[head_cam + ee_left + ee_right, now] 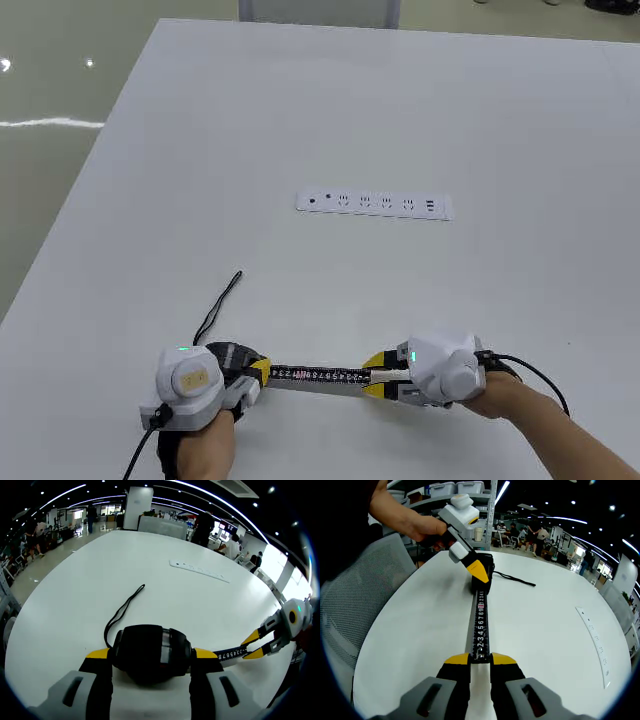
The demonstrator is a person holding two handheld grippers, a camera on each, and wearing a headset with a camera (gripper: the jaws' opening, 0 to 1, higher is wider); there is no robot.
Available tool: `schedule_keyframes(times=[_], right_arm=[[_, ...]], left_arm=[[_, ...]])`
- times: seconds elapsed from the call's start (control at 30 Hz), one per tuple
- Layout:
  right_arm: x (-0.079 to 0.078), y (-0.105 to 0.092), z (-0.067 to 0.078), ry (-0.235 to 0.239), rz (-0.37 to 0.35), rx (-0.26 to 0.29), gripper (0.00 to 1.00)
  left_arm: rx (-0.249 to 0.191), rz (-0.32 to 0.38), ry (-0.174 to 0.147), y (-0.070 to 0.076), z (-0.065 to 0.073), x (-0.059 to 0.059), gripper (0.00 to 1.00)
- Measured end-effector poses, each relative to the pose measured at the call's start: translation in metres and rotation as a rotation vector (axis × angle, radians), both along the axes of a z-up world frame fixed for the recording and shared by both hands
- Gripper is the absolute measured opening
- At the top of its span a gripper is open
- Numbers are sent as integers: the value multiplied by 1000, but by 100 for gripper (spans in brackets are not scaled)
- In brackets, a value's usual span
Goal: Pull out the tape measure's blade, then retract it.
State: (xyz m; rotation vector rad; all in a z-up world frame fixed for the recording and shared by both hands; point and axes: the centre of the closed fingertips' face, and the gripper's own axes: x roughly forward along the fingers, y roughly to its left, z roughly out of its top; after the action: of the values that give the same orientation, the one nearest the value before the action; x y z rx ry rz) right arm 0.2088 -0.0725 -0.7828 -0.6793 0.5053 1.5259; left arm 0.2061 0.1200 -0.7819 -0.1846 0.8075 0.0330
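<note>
A black tape measure case (150, 652) rests on the white table, clamped between the yellow-tipped jaws of my left gripper (151, 655). In the head view the case (232, 358) sits at the near left with my left gripper (258, 372) around it. Its black blade (318, 376) with white numbers stretches right to my right gripper (376, 375), which is shut on the blade's end. In the right gripper view the blade (480, 625) runs straight from my right gripper (480, 658) to the case (484, 575). A black wrist cord (217, 307) trails from the case.
A white power strip (374, 205) lies flat in the middle of the table (350, 110), well beyond the grippers. A grey mesh chair (365, 590) stands by the table's edge in the right gripper view. People and shelving are in the room behind.
</note>
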Motion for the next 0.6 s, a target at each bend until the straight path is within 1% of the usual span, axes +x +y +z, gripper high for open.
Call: schedule_keyframes(times=[0.6], right_arm=[[-2,12,4,-1,7,9,14]], left_arm=[[-7,-10,-3,-2,-1,0,58]])
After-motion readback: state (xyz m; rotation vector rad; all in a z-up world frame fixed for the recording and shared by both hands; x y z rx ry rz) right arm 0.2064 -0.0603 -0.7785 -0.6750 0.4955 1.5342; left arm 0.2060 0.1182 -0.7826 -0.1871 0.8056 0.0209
